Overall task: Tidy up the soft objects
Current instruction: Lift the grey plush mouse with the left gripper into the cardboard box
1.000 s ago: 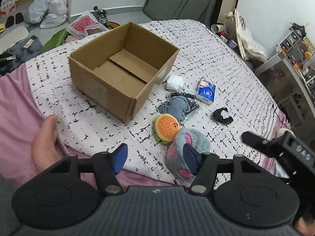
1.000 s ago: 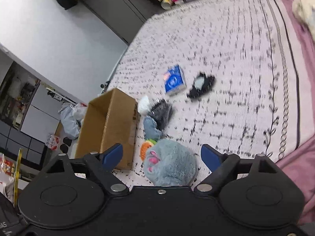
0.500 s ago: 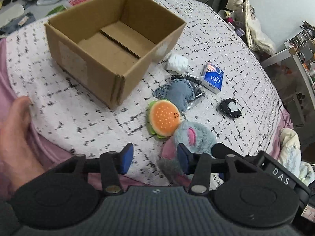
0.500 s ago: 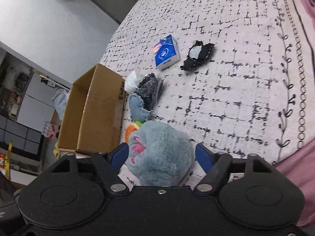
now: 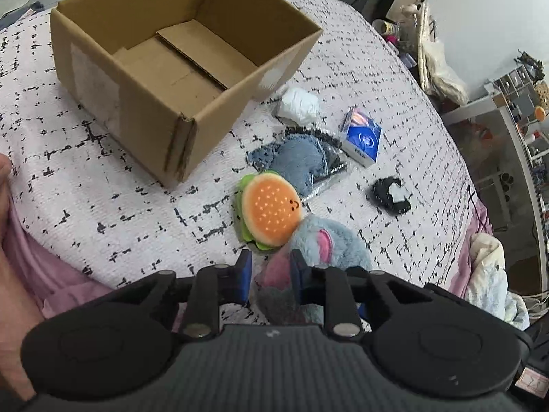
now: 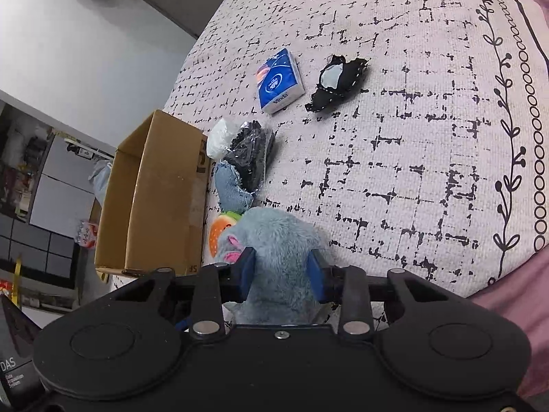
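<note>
A fluffy gray-blue plush toy (image 6: 274,240) with pink ears lies on the bed. A burger plush (image 5: 269,211) touches it. A blue cloth piece (image 5: 298,163) lies beside the burger. The open cardboard box (image 5: 164,68) stands nearby.

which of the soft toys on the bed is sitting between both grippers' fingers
The fluffy grey-blue plush with pink ears; the burger plush and denim plush lie free beside it.

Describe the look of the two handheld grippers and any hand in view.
Both the left gripper and right gripper are matte black plastic with blue finger pads, silver screws and round discs. The left body is ribbed grey. A bare hand shows, no sleeve.
</note>
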`<state>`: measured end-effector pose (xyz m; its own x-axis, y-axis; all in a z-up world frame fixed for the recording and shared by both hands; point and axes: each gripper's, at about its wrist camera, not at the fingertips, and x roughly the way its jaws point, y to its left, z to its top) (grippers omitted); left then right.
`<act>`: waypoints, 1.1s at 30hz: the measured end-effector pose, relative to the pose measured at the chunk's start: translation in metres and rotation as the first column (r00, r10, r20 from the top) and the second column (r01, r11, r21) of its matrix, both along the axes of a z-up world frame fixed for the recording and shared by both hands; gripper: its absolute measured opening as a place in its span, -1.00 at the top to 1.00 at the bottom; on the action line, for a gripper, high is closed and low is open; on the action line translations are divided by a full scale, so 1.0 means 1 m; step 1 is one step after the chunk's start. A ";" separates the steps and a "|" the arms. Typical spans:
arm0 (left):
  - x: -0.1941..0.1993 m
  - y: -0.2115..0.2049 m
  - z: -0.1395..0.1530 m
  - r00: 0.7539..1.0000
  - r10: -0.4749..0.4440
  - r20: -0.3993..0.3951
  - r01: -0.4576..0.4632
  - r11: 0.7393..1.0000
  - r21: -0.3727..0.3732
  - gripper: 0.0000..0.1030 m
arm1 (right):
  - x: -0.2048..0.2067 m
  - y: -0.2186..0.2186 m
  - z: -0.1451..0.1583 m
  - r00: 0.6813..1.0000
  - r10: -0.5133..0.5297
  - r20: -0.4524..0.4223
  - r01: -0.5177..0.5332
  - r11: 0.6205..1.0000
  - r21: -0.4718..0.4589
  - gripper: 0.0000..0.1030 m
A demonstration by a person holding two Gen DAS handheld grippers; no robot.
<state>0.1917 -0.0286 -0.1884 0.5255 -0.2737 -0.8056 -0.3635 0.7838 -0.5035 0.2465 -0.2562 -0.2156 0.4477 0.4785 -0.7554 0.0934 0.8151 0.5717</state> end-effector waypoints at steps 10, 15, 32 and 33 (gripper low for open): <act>0.013 -0.004 0.003 1.000 0.004 0.005 -0.004 0.998 -0.067 0.54 | 0.004 -0.007 -0.006 0.998 -0.058 -0.035 0.058 0.998 0.001 0.18; 0.016 -0.001 0.002 1.000 0.026 -0.011 -0.027 0.993 -0.115 0.53 | 0.004 -0.008 -0.010 0.996 -0.078 -0.049 0.079 0.997 0.017 0.18; 0.002 -0.009 -0.008 0.999 0.009 0.047 -0.001 0.986 -0.167 0.51 | -0.011 0.003 0.000 0.996 -0.085 0.024 0.086 0.996 -0.034 0.43; 0.000 -0.008 -0.004 0.998 0.002 0.060 0.009 0.985 -0.170 0.51 | -0.014 0.003 0.003 0.995 -0.091 0.036 0.092 0.995 -0.032 0.44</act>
